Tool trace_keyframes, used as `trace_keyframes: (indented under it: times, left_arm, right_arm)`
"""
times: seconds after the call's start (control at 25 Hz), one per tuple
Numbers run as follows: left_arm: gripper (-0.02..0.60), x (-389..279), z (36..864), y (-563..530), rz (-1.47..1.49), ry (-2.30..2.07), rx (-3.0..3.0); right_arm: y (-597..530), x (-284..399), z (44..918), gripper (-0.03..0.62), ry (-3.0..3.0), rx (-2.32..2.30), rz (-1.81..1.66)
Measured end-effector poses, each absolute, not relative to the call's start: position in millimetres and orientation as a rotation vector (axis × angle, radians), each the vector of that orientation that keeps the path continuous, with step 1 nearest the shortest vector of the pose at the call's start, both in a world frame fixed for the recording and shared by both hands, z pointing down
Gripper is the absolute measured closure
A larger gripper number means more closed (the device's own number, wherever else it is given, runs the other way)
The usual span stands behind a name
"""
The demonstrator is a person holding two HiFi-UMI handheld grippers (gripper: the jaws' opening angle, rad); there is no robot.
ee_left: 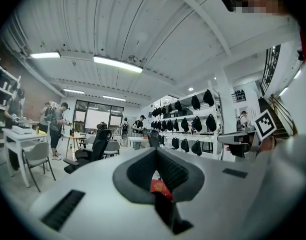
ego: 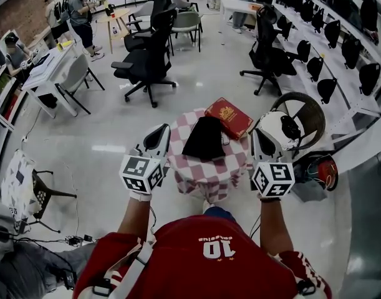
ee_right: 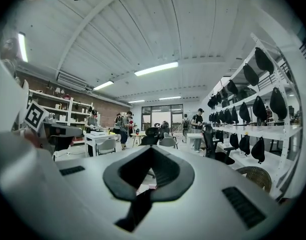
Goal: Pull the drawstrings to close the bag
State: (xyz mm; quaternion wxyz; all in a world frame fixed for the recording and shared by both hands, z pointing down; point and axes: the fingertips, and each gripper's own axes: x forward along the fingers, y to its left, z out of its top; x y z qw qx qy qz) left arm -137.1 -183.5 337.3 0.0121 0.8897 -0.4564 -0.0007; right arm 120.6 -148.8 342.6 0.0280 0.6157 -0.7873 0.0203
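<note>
Left gripper (ego: 158, 136) and right gripper (ego: 260, 137) flank the table (ego: 199, 173), fingers pressed together, empty. The black drawstring bag (ego: 204, 138) lies there beside a red box (ego: 229, 117). It looks soft, light and floppy, so pinch the cords at its mouth; they're too small to spot.

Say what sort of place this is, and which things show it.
Probably an open-plan lab or workshop office: wheeled office chairs, white desks, and long wall shelves lined with black bags.
</note>
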Motion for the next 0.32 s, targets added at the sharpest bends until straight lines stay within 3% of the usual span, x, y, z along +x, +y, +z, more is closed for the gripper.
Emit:
trace_keyframes:
  times: [0.32]
  left_arm:
    - [0.572, -136.3, 338.4, -183.6, -0.036, -1.397, 2.763]
  right_arm:
    - [-148.4, 128.1, 350.2, 0.580, -2.408, 1.932, 0.089]
